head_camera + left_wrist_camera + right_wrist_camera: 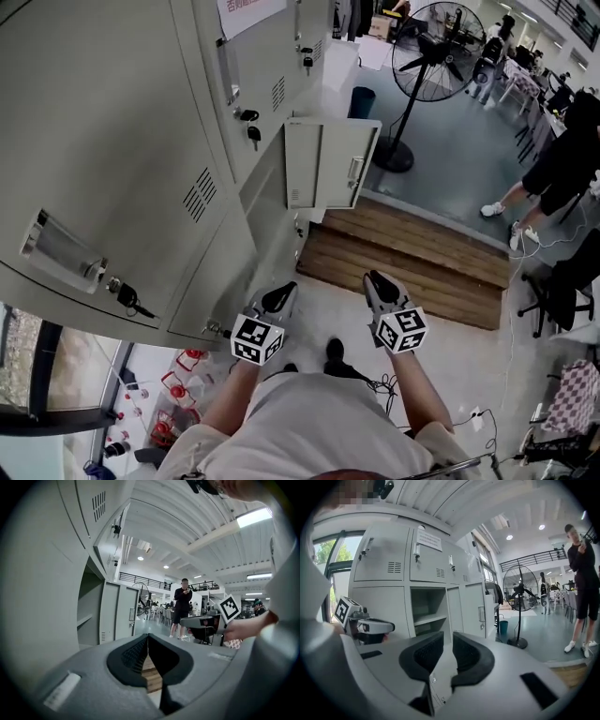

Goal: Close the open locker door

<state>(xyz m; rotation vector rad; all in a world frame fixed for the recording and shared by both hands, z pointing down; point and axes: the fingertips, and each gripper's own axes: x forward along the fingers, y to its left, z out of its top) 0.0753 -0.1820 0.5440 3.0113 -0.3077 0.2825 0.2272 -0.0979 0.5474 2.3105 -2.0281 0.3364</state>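
The open locker door is pale grey with a handle on its right edge. It swings out from the bottom row of the grey locker bank. In the right gripper view the open compartment shows a shelf, with the door beside it. The door also shows ahead in the left gripper view. My left gripper and right gripper are held low, well short of the door, touching nothing. The left gripper has its tips together and empty. A narrow gap shows in the right gripper, with nothing in it.
A low wooden platform lies past the door. A standing fan and a teal bin stand beyond it. A person in black stands at right near an office chair. Keys hang from locker locks. Cables trail on the floor.
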